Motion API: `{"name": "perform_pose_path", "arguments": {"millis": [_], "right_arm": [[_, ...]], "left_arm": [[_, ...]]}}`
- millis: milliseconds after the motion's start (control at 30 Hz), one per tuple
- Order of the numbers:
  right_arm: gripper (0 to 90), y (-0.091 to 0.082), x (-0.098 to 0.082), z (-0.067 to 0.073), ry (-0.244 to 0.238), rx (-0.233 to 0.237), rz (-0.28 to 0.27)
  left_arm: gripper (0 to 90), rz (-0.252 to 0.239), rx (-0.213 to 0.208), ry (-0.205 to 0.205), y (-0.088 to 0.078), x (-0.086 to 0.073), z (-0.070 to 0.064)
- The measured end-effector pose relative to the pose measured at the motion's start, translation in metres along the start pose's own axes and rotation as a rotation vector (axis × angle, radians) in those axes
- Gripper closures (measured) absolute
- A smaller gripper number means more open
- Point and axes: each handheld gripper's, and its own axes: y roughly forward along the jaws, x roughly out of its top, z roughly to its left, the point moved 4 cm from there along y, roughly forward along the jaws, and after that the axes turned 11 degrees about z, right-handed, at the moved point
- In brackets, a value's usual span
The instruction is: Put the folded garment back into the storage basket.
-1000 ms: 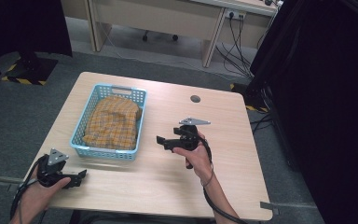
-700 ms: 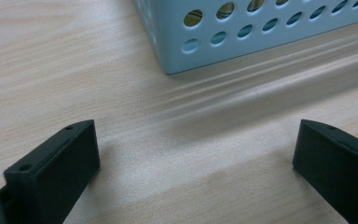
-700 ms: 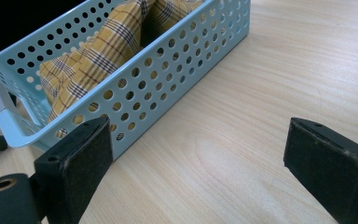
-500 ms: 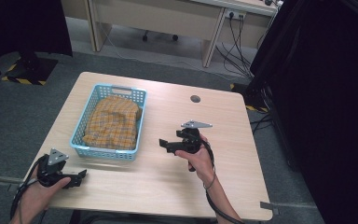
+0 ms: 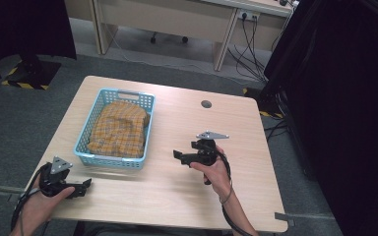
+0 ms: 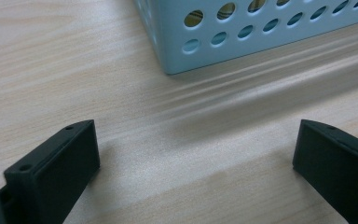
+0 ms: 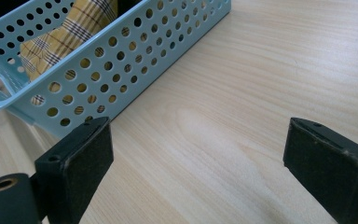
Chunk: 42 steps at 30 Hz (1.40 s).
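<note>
A light blue perforated basket stands on the wooden table, left of centre, and a yellow plaid cloth lies folded inside it. My left gripper rests at the table's front left corner, just in front of the basket, open and empty. In the left gripper view the basket's corner sits close ahead of the jaws. My right gripper hovers over the table to the right of the basket, pointing toward it, open with nothing between its pads. Its own view shows the basket wall and the cloth.
A small round grey cap is set into the table near its back edge. Desks, cables and a power strip stand on the floor beyond the table. A dark curtain hangs along the right side.
The right gripper has drifted slightly down toward the table's front. The left gripper has stayed where it was.
</note>
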Motion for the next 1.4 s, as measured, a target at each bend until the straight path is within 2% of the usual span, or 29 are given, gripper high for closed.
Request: {"name": "perform_pose_path", "arguments": {"millis": [433,1400], "right_arm": [[9.3,-0.004,-0.013,-0.006,0.018,-0.011,0.014],[9.3,-0.010,-0.035,-0.017,0.020,-0.059,0.050]], "left_arm": [[0.0,0.000,0.000,0.000,0.000,0.000,0.000],[0.0,0.000,0.000,0.000,0.000,0.000,0.000]]}}
